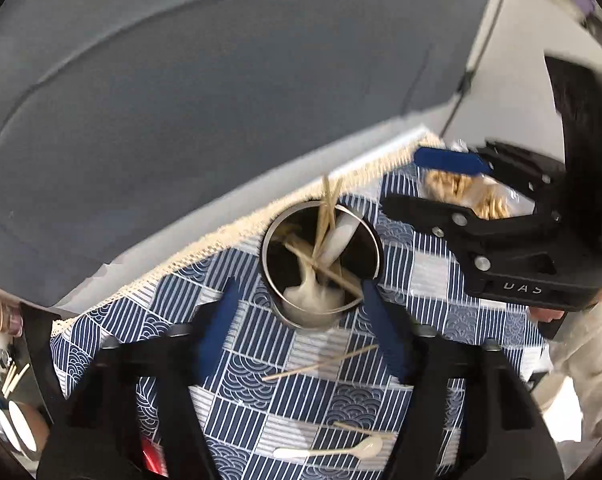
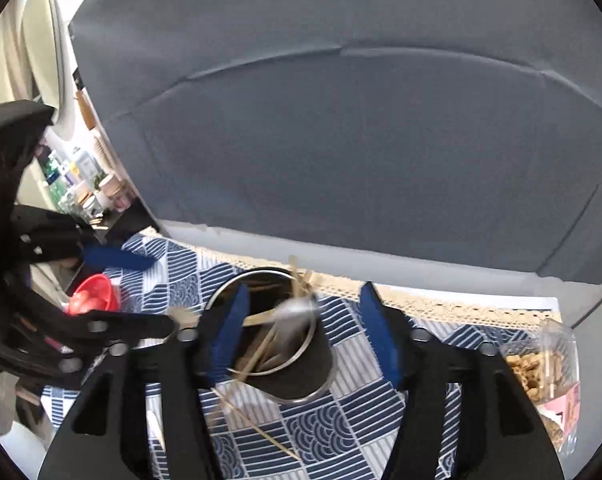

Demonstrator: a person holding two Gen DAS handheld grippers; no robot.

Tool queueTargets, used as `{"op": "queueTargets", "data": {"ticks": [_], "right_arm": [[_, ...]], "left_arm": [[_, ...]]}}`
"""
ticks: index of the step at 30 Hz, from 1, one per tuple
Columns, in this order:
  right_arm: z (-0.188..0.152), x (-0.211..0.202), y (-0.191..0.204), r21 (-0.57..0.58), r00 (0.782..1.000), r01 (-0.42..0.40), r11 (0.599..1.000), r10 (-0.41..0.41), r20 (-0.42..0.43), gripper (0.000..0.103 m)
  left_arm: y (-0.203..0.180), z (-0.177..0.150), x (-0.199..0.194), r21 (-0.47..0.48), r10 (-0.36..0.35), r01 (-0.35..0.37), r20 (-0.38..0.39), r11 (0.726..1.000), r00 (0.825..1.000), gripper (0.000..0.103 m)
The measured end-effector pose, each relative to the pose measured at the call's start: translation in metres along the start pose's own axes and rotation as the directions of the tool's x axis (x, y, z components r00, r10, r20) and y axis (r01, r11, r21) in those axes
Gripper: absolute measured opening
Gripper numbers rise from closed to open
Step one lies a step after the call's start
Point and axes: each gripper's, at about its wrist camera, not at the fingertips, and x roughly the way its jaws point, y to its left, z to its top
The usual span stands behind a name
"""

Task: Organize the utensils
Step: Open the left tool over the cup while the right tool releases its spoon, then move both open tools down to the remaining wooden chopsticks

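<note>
I have both sets of fingers wide and holding nothing, the left gripper [image 1: 297, 320] and right gripper [image 2: 301, 328] each poised over the cup [image 1: 321, 264], which stands on the cloth [image 1: 261, 408] near the bench's far edge. Chopsticks and a white spoon [image 1: 341, 236] already lean inside it. A loose chopstick [image 1: 321, 364] and another spoon [image 1: 329, 450] lie on the cloth nearer me; I'd judge those come next. Best to come down low along a stick and pinch mid-length. The cup is tall and could tip; the snack bag [image 2: 541, 376] crowds the right, a red bowl [image 2: 97, 292] the left
</note>
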Motion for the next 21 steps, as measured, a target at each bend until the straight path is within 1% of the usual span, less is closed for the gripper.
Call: {"op": "queueTargets", "data": {"ticks": [1,2,3,6,11,12,15,17,21], "right_arm": [[0.000,-0.003,-0.002,0.004,1.000,0.007,1.000,-0.007,0.002,0.064],[0.000,-0.006,-0.003,0.008,1.000,0.014,1.000,-0.015,0.007,0.066],[0.000,-0.008,-0.005,0.012,1.000,0.021,1.000,-0.021,0.011,0.068],[-0.004,-0.016,-0.006,0.031,1.000,0.024,0.999,-0.024,0.011,0.071],[-0.015,-0.027,-0.001,0.036,0.999,0.031,0.999,-0.032,0.005,0.077],[-0.017,-0.029,0.001,0.036,0.999,0.033,0.999,-0.033,0.001,0.079],[-0.025,-0.034,0.009,0.031,0.999,0.043,0.999,-0.043,-0.007,0.080],[-0.031,-0.036,0.013,0.029,0.999,0.054,0.998,-0.053,-0.011,0.084],[-0.044,-0.039,0.021,0.039,0.997,0.065,0.997,-0.064,-0.035,0.085]], "left_arm": [[0.003,-0.001,-0.002,-0.006,0.006,-0.006,0.005,1.000,1.000,0.068],[0.006,-0.003,-0.006,-0.020,0.023,-0.023,0.012,1.000,1.000,0.075],[0.012,-0.007,-0.010,-0.045,0.045,-0.044,0.021,0.998,0.999,0.080],[0.022,-0.017,-0.017,-0.091,0.034,-0.031,0.035,0.995,0.999,0.083],[0.036,-0.043,-0.019,-0.127,0.087,-0.082,0.028,0.988,0.996,0.092],[0.039,-0.048,-0.018,-0.132,0.101,-0.098,0.022,0.986,0.995,0.092],[0.044,-0.063,-0.016,-0.156,0.106,-0.104,0.003,0.982,0.994,0.092],[0.047,-0.074,-0.017,-0.168,0.104,-0.104,-0.006,0.980,0.995,0.092],[0.048,-0.095,-0.020,-0.182,0.099,-0.100,-0.017,0.978,0.995,0.093]]}}
